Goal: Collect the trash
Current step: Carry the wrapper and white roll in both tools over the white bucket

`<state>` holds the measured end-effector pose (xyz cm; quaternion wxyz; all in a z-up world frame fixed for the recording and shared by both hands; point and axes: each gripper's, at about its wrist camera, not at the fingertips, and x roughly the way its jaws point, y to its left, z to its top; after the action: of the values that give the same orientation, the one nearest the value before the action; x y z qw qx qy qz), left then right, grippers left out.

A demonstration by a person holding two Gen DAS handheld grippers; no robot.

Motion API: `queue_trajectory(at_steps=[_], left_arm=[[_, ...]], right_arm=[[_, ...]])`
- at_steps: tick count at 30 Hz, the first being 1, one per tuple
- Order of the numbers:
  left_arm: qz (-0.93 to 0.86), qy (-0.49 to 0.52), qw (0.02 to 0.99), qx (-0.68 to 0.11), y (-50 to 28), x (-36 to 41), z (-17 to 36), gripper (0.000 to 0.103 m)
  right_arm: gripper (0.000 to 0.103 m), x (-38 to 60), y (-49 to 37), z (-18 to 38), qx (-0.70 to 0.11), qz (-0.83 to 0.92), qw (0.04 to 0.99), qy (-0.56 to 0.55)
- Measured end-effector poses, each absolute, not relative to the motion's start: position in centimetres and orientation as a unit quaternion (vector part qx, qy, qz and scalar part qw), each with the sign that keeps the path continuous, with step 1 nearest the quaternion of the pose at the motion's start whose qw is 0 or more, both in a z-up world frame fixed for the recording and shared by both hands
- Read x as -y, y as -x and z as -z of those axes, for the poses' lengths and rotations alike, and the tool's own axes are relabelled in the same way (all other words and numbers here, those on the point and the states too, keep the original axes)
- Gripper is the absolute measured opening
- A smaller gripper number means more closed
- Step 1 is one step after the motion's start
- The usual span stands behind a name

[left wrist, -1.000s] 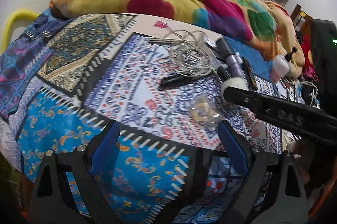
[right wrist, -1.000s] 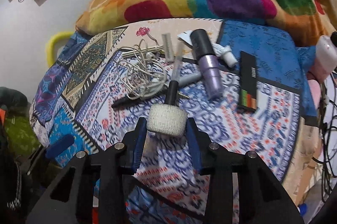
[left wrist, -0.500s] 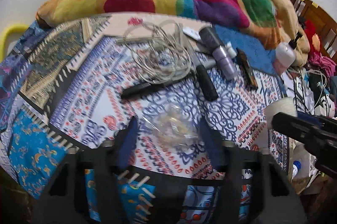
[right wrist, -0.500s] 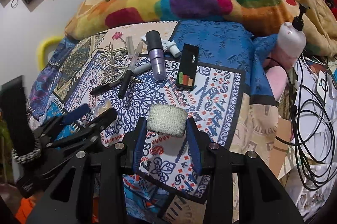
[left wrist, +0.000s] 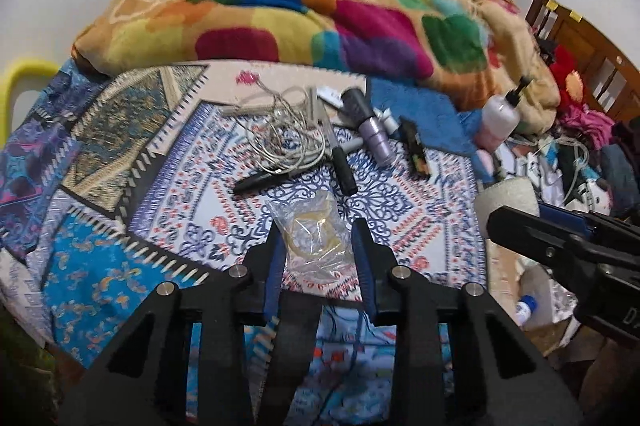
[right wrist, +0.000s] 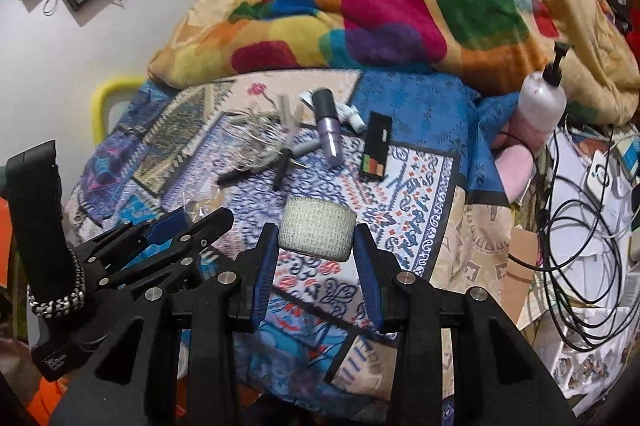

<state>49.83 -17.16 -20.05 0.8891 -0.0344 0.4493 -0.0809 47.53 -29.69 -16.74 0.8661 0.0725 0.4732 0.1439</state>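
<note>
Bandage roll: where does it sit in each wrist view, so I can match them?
Left wrist: bandage roll at the right edge, held in the right claw.
Right wrist: bandage roll at centre, between that claw's blue pads.
Shared landmark: purple bottle beyond it on the patterned bedspread.

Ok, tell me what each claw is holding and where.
The right claw grips the bandage roll across its two flat ends. The left claw straddles the clear plastic bag; whether it pinches it cannot be told.
</note>
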Motion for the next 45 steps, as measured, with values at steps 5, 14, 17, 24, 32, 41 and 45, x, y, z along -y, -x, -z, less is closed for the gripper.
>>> queue_trajectory(at_steps=[5, 14, 17, 24, 32, 41, 45], left_arm=[[0.072, 0.034, 0.904, -0.421, -47.1, 15.6, 16.2, 0.032], [0.050, 0.030, 0.927, -0.370, -40.0, 11.9, 10.3, 0.032], [0.039, 0.029, 0.933, -0.357, -37.5, 10.5, 8.8, 0.032], [0.005, 0.046, 0.942, -0.332, -31.7, 6.1, 6.5, 0.032], [-0.047, 0.065, 0.944, -0.320, -25.7, 0.1, 5.7, 0.032], [-0.135, 0.103, 0.927, -0.334, -19.6, -8.1, 7.9, 0.032], [-0.169, 0.123, 0.912, -0.352, -17.7, -11.7, 9.9, 0.032]], right_arm=[[0.035, 28.6, -45.0, 13.3, -0.446, -0.155, 0.879, -0.067], [0.035, 25.3, -39.6, 8.1, -0.404, -0.177, 0.896, -0.047], [0.035, 23.8, -37.6, 6.5, -0.389, -0.188, 0.901, -0.035], [0.035, 19.8, -32.9, 3.6, -0.349, -0.213, 0.912, 0.000], [0.035, 14.2, -29.3, 2.6, -0.337, -0.271, 0.901, 0.017], [0.035, 6.4, -26.7, 4.7, -0.356, -0.347, 0.866, 0.052], [0.035, 2.5, -25.7, 6.2, -0.368, -0.376, 0.847, 0.079]])
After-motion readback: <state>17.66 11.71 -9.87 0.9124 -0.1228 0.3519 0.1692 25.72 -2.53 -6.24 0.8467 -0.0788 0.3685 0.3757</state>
